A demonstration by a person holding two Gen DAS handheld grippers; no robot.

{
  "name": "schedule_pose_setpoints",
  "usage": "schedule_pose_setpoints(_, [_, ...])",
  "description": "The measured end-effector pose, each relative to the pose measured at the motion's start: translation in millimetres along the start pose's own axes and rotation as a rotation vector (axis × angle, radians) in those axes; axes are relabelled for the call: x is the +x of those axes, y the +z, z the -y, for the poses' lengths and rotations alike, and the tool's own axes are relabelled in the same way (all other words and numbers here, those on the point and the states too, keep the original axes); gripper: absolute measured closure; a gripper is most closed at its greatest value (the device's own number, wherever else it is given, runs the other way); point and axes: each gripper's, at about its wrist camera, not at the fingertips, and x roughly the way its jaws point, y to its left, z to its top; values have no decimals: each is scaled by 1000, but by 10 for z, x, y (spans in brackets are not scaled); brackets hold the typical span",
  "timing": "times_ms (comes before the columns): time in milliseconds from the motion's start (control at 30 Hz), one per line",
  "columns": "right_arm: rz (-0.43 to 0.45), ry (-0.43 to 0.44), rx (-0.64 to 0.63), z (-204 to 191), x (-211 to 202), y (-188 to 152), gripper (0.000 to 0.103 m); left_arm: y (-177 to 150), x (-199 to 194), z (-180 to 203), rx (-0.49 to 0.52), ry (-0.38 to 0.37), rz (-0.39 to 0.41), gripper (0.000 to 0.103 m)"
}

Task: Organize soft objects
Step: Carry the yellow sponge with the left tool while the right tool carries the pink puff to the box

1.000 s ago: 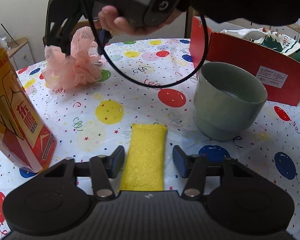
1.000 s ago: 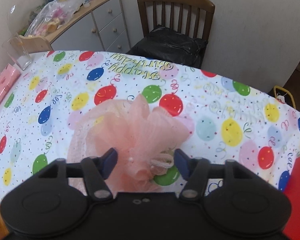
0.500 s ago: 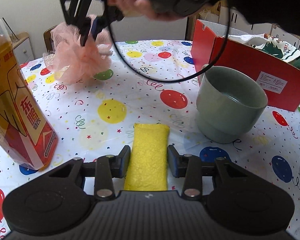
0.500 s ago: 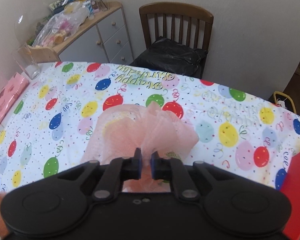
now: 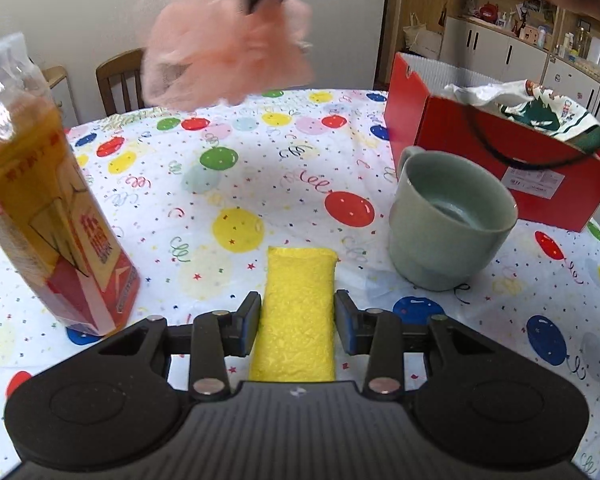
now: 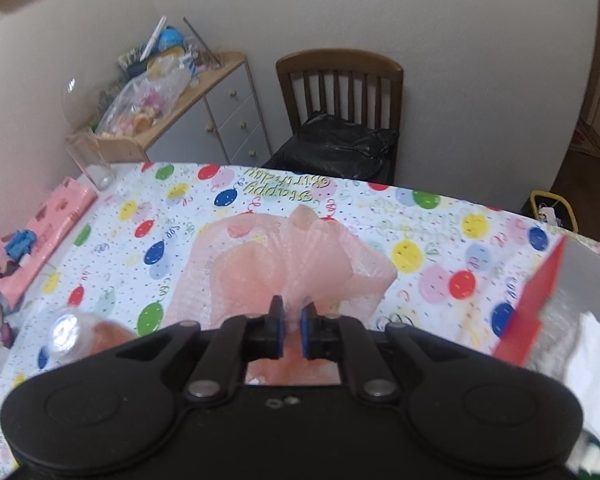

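Note:
A yellow sponge (image 5: pixel 296 312) lies on the balloon-print tablecloth between the fingers of my left gripper (image 5: pixel 296 322); the blue pads touch its sides. My right gripper (image 6: pixel 290 330) is shut on a pink mesh bath pouf (image 6: pixel 284 264) and holds it high above the table. The pouf also shows blurred at the top of the left wrist view (image 5: pixel 228 48), hanging from the right gripper. A red cardboard box (image 5: pixel 496 148) with a white and green cloth (image 5: pixel 540 108) in it stands at the right of the table.
A grey-green mug (image 5: pixel 448 220) stands right of the sponge. A tall yellow drink bottle (image 5: pixel 40 208) stands at its left. A wooden chair (image 6: pixel 340 112) and a cluttered drawer unit (image 6: pixel 204 108) are beyond the table. A pink packet (image 6: pixel 40 236) and a glass (image 6: pixel 92 160) sit at the far left edge.
My right gripper shut on the pouf and lifted it up off the table, toward the right. My left gripper closed in on the yellow sponge.

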Motion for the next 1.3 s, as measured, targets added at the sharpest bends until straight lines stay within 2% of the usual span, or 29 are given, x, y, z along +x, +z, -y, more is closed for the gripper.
schedule_pose_setpoints(367, [89, 16, 53, 266, -1010, -404, 95, 183, -508, 51, -24, 18, 43, 65])
schedule_pose_setpoints(700, [121, 0, 115, 658, -1620, -688, 95, 582, -865, 225, -68, -4, 86, 65])
schedule_pose_setpoints(967, [141, -51, 136, 1106, -1921, -845, 95, 1052, -871, 431, -46, -6, 106, 65])
schedule_pose_setpoints(1167, [138, -109, 155, 1570, -2066, -931, 95, 1408, -731, 645, -38, -36, 93, 65])
schedule_pose_setpoints(1300, [131, -148, 172, 1874, -2116, -981, 95, 1616, -610, 867, 7, -35, 98, 65])
